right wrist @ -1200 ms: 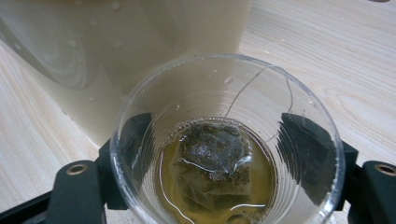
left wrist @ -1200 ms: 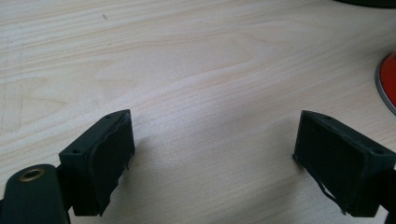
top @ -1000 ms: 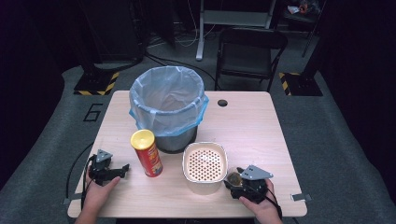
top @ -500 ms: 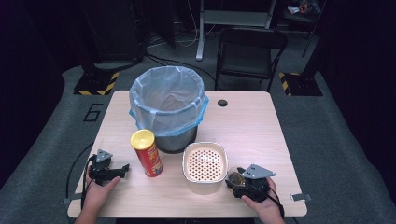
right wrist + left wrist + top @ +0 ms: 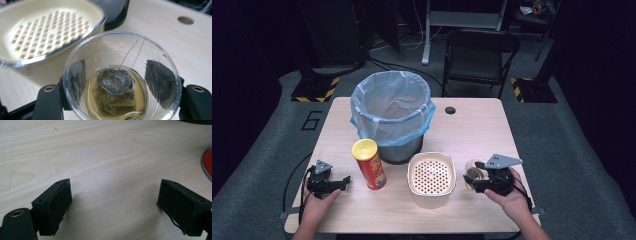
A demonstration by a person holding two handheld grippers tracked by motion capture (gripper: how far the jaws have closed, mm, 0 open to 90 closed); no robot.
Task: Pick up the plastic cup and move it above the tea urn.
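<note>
Since the earlier frames the right gripper (image 5: pixel 484 182) has barely shifted near the right front of the light wooden tabletop (image 5: pixel 472 130), keeping its place around the cup, while the left gripper (image 5: pixel 343 181) has stayed put.

A clear plastic cup (image 5: pixel 121 77) stands between the right gripper's two black jaws, one jaw on each side of the cup wall — the jaws are closed against it. In the right gripper view the cup holds a little yellowish tea and a soaked tea bag (image 5: pixel 115 91) lying at the bottom, with a thin string running up the inside wall. In the high view the cup (image 5: pixel 473 171) sits just beside the right edge of a cream rounded-square strainer bowl with a perforated insert (image 5: pixel 431 179), which stands at the front middle of the tabletop.

Left of the bowl stands an upright red cylindrical chip can with a yellow lid (image 5: pixel 369 163). Behind the can and bowl is a dark waste bin lined with a pale blue plastic bag (image 5: pixel 392 112).

At the front left, the left gripper rests in a hand (image 5: pixel 318 205), its jaws spread wide with only bare wood between them; the can's red base (image 5: pixel 208 163) shows at the right edge of the left gripper view.
</note>
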